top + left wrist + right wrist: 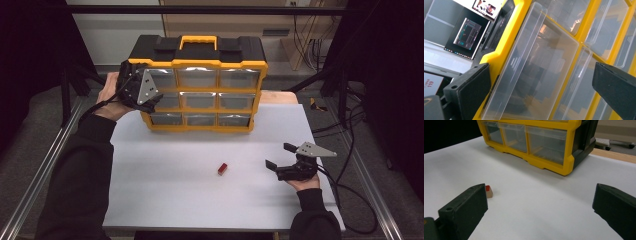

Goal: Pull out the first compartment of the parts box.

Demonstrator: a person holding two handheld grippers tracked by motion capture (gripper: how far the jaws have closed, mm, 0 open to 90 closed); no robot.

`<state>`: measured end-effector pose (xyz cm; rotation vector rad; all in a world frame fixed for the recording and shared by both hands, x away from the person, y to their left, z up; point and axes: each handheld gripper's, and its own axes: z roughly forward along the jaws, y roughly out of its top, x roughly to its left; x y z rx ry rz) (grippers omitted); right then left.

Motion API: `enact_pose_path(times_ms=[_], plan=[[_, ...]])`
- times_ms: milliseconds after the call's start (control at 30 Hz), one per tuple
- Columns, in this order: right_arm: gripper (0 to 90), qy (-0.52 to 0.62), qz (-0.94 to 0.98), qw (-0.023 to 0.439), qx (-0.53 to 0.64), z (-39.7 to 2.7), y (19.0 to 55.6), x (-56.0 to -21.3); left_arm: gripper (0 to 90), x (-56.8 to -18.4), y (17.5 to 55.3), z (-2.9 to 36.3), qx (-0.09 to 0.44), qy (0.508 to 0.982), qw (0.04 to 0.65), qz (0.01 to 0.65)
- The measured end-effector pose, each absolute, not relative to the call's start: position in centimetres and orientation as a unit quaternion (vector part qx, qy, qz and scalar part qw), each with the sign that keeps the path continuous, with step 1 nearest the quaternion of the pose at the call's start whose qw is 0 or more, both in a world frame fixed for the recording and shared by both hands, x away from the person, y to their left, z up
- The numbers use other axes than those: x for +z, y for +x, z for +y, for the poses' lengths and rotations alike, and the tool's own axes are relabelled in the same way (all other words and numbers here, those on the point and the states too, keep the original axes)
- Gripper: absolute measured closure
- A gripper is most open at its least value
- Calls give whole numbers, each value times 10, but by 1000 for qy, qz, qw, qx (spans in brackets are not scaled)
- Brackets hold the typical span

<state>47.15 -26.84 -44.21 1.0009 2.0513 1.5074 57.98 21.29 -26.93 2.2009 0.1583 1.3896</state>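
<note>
Nearest the person, at about five o'clock on the white table [165, 200], the right gripper [278, 156] rests low with its jaws spread wide and nothing between them, aimed toward nine o'clock at a small red block [223, 169] lying alone on the bare surface; that pose looks like a line-up for picking the block up. In the right gripper view the block [489, 191] sits just past the tip of one jaw, partly cut off by it, so its full shape is hard to read; it seems to have a red cap on a tan body. Farther off, at twelve o'clock, stands a yellow and black drawer cabinet [200, 82] with clear drawers in three rows. The left gripper [150, 102] is held up against the cabinet's front at about ten o'clock, likely to pull a drawer out so the block has somewhere to go. In the left gripper view its jaws stand apart on either side of a clear drawer [531, 75] that is tilted outward from the frame, but whether either jaw touches it I cannot tell. From the high view the hand and the grey plate hide the gripper's jaws, and glare on the drawers hides any contents.
</note>
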Motion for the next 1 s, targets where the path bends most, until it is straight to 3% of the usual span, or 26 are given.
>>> enact_pose_path(times_ms=[333, 1000], plan=[[3, 359, 735, 201, 540, -268, 472, -442, 100, -276, 578, 212, 550, 801, 234, 28], [3, 359, 734, 202, 540, -268, 472, -442, 450, -279, 574, 211, 617, 764, 190, -22]])
